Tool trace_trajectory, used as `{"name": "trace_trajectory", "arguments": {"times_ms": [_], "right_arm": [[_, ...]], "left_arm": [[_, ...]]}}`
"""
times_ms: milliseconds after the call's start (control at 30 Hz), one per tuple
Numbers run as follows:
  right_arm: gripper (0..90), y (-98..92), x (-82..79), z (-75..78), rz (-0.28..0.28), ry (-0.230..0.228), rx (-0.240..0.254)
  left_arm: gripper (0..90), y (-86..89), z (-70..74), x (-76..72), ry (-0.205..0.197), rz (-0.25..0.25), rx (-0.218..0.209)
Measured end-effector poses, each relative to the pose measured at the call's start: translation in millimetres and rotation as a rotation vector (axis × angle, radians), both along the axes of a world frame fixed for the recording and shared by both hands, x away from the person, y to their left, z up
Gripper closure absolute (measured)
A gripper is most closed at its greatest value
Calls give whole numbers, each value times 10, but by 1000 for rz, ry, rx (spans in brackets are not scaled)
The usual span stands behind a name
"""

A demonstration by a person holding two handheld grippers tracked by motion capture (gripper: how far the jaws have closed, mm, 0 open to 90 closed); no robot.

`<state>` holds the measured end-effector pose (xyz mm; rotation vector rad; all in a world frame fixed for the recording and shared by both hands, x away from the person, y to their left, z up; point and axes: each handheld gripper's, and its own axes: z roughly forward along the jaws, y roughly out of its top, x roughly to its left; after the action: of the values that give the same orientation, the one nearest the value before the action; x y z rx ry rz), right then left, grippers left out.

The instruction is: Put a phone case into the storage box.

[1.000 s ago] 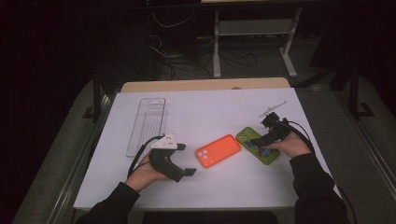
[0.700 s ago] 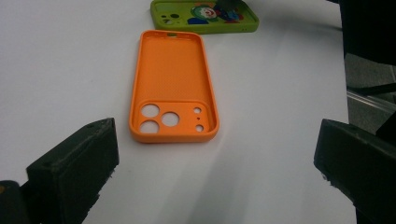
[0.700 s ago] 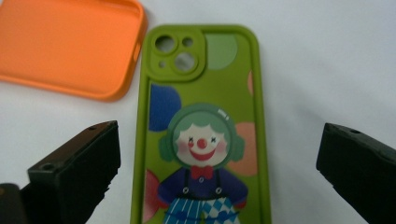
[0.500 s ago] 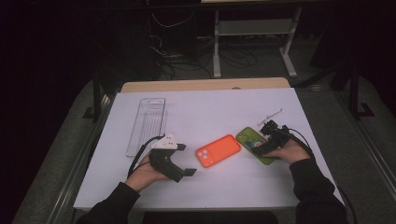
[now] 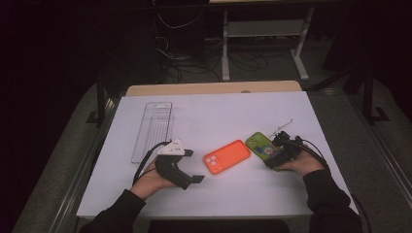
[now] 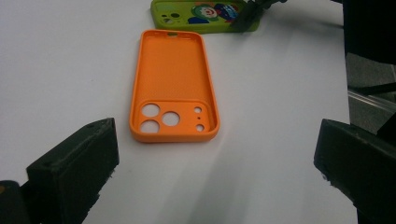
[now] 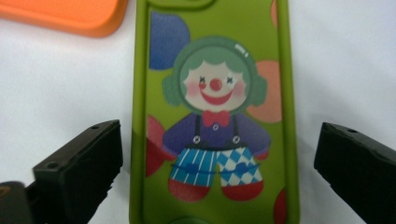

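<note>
Two phone cases lie near the front of the white worktop [image 5: 218,116], and the orange case [image 5: 227,156] serves as the landmark. Nearest the person, just left of and before it, the left gripper [image 5: 192,178] rests in the left hand [image 5: 150,179] with its fingers [image 6: 77,168] spread wide and holding nothing; in the left gripper view the orange case lies open side up between and beyond them. Just right of the orange case, close but apart from it, lies the green clown case [image 5: 260,144], printed face up. The right gripper [image 5: 272,158] sits over its near end, fingers [image 7: 79,163] spread to either side of the case, not yet pinching it. Farther back and to the left of the orange case lies a clear plastic tray [image 5: 153,128].

The likely risk: the green case lies flat, so closing fingers may slide over its rim or shove it into the orange case. A soft case may also buckle and spring free if squeezed across its width.
</note>
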<state>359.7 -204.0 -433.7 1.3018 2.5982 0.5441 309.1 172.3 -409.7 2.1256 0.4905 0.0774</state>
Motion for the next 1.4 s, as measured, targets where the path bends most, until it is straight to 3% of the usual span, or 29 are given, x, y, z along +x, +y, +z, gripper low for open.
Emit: {"name": "trace_trajectory", "arguments": {"times_ms": [100, 367, 900, 1100, 1400], "right_arm": [[21, -15, -6, -27, 5, 16, -17], [114, -43, -19, -21, 10, 32, 7], [149, -38, -38, -21, 7, 33, 9], [152, -72, -38, -9, 19, 35, 27], [153, -158, -25, 73, -27, 18, 89]], "left_arm": [[0, 0, -1, -3, 5, 1, -2], [0, 0, -1, -5, 6, 1, -1], [0, -7, -8, -2, 2, 4, -2], [0, -14, -10, -5, 5, 7, -3], [0, -12, -10, -2, 3, 5, -1]]}}
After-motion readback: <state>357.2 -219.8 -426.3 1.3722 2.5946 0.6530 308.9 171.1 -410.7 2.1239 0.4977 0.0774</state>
